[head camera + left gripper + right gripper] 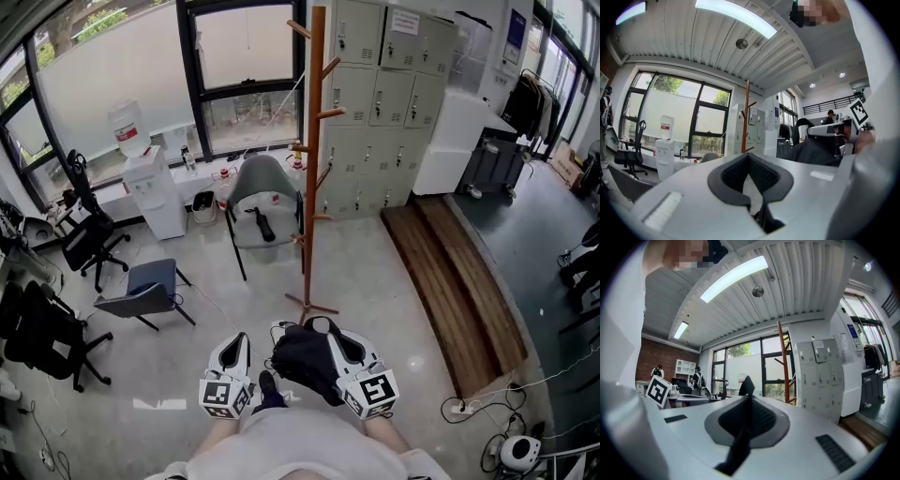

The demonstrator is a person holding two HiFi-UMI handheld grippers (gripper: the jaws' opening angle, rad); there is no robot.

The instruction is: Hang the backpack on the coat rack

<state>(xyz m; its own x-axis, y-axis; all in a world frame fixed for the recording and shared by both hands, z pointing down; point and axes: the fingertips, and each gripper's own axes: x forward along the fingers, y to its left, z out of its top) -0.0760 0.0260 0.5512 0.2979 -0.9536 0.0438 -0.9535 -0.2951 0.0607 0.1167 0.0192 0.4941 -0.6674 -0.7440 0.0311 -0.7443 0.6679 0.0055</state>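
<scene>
The black backpack [305,364] hangs low in front of me, just above the floor. My right gripper [325,330] is shut on its black top strap [746,386], which sticks up between the pads in the right gripper view. The left gripper [241,340] is beside the bag on its left, apart from it, with its jaws together and nothing between them [750,158]. In the left gripper view the backpack [816,151] shows at the right. The tall wooden coat rack [314,141] stands on the floor straight ahead, its pegs bare; it also appears as the coat rack [746,117] and the coat rack [783,363].
A grey chair [262,202] stands just left of the rack, a blue chair [145,291] nearer left, black office chairs [89,234] further left. Grey lockers [380,103] are behind the rack, a water dispenser [150,183] by the window, and a raised wooden platform [450,281] to the right.
</scene>
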